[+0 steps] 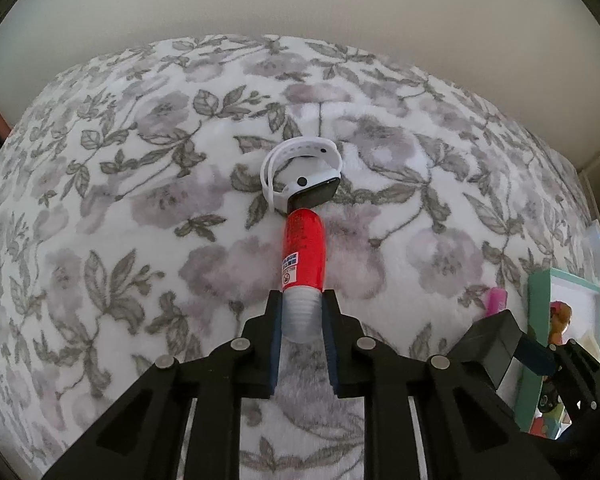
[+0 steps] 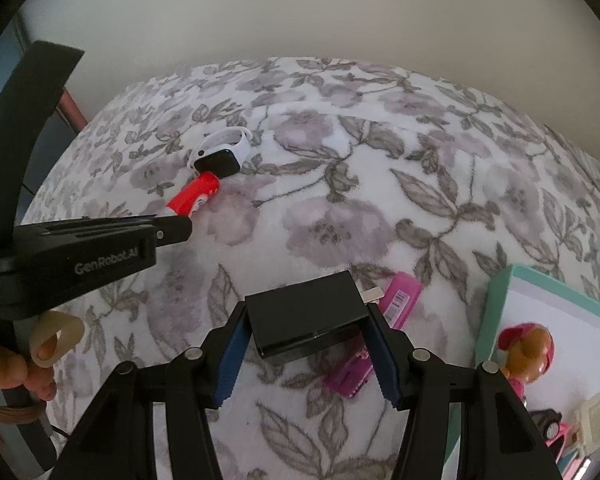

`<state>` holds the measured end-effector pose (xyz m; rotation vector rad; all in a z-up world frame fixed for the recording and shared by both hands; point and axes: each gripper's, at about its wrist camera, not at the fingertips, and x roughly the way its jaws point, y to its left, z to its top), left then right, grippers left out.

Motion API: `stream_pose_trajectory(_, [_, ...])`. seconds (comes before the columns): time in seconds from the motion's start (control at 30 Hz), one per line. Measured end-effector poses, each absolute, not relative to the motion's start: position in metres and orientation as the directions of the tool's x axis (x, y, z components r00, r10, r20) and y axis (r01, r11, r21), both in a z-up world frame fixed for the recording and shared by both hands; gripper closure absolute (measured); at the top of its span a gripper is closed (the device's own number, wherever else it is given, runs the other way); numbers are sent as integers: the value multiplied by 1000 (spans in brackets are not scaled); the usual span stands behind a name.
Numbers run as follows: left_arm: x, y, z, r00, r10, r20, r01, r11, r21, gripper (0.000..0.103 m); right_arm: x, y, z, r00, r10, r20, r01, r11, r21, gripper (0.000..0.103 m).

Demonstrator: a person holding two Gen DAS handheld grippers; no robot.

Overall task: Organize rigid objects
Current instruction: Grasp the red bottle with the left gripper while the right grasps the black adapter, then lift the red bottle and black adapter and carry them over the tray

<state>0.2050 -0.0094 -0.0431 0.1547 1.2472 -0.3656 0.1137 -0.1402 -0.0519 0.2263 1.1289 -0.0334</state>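
Note:
A red tube [image 1: 303, 248] with a clear ribbed cap points away from me on the floral blanket [image 1: 140, 200]. My left gripper [image 1: 303, 300] is shut on that cap. The tube's far end meets a white-strapped smartwatch [image 1: 304, 176] lying on the blanket. In the right wrist view my right gripper [image 2: 307, 320] is shut on a black rectangular adapter [image 2: 300, 300] with a metal prong on its right side, held above the blanket. The left gripper [image 2: 180, 224], the red tube [image 2: 196, 198] and the watch [image 2: 220, 158] appear at the left there.
A teal-rimmed white box [image 2: 496, 300] at the right holds a toy figure [image 2: 528, 352] and small items. A pink flat pack [image 2: 400, 300] and a magenta piece [image 2: 348, 376] lie on the blanket under the adapter. A hand [image 2: 4, 364] grips the left handle. A wall stands behind the bed.

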Motion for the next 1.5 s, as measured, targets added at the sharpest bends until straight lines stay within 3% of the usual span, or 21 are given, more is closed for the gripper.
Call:
stream_pose_trajectory(0.33, [184, -23, -13, 305, -214, -928, 374, 923, -91, 84, 88, -146, -24, 466, 99, -879, 176, 964, 201, 44])
stream_pose_trajectory(0.7, [140, -45, 43, 356, -326, -875, 440, 885, -151, 84, 46, -174, 9, 507, 89, -858, 273, 927, 257, 44])
stream_pose_trajectory(1.5, [40, -134, 73, 367, -377, -850, 643, 764, -61, 83, -52, -266, 51, 455, -124, -882, 531, 832, 157, 44])
